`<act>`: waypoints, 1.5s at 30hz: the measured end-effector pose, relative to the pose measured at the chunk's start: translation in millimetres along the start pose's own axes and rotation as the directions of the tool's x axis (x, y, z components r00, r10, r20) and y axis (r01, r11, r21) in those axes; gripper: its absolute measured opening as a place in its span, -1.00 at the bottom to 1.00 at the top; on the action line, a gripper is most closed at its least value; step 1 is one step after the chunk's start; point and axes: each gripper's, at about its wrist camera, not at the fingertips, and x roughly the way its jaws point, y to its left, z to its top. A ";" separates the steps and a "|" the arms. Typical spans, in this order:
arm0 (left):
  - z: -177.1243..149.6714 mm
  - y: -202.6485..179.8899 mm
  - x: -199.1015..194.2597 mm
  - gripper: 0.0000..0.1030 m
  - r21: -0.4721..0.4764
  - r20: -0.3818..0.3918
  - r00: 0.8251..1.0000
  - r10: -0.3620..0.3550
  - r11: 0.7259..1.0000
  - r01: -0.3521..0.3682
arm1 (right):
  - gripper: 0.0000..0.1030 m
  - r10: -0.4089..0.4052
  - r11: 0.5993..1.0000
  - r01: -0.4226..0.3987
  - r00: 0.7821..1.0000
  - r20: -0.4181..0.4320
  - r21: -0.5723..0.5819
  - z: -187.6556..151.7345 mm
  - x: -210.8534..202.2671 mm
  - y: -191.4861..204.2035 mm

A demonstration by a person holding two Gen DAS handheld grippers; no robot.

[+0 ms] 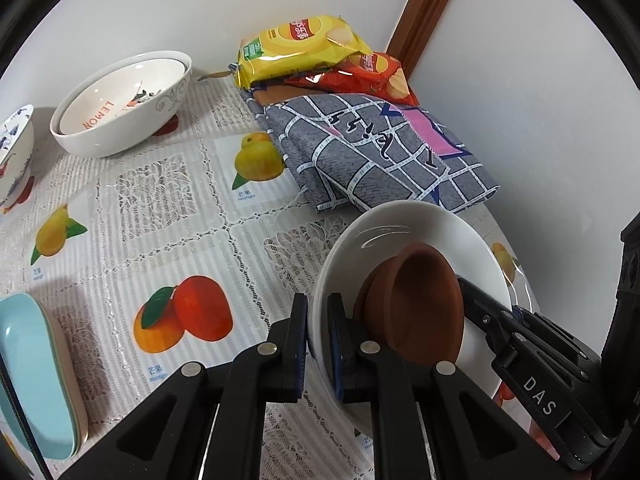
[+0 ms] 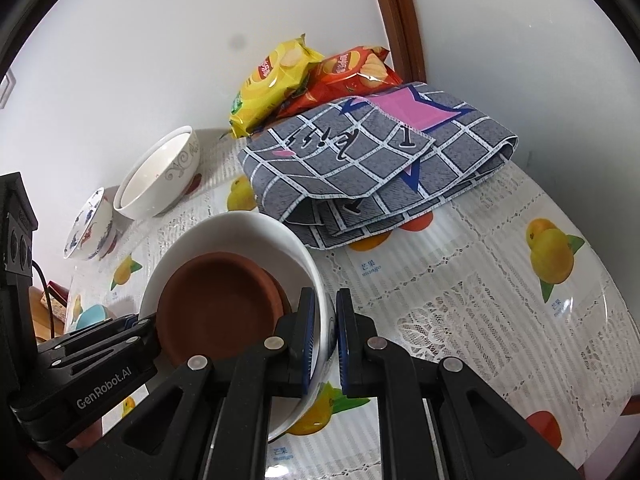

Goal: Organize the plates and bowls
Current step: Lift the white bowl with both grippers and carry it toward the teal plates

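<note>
A white bowl (image 1: 420, 228) with stacked brown clay saucers (image 1: 416, 304) inside hangs tilted above the table, held from both sides. My left gripper (image 1: 318, 336) is shut on its near rim. On the opposite rim my right gripper (image 2: 326, 320) is shut as well. In the right wrist view the same white bowl (image 2: 240, 228) and brown saucers (image 2: 216, 300) fill the lower left. A large white bowl (image 1: 120, 104) lettered LEMON, nested in another, sits at the back left. A blue-patterned bowl (image 1: 12, 156) stands at the left edge, with stacked light-blue plates (image 1: 36, 376) at the front left.
The table wears a lace cloth with fruit pictures (image 1: 180, 208). A folded grey checked cloth (image 1: 380, 152) lies at the back right, and on it rest a yellow crisp bag (image 1: 300, 48) and a red one (image 1: 372, 76). White walls and a wooden post (image 1: 428, 8) close the corner.
</note>
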 end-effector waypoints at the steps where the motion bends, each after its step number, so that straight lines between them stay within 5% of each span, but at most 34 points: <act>1: -0.1 0.5 -1.6 -0.81 -0.001 0.003 1.000 0.000 1.000 0.000 | -0.80 0.001 1.000 -0.001 1.000 0.000 -0.001 0.4 -1.4 1.5; 45: -22.7 77.8 -79.0 -0.80 -0.094 0.085 0.994 0.075 0.993 -0.066 | -0.81 0.081 0.992 -0.080 0.997 0.009 -0.100 -11.0 -25.2 103.2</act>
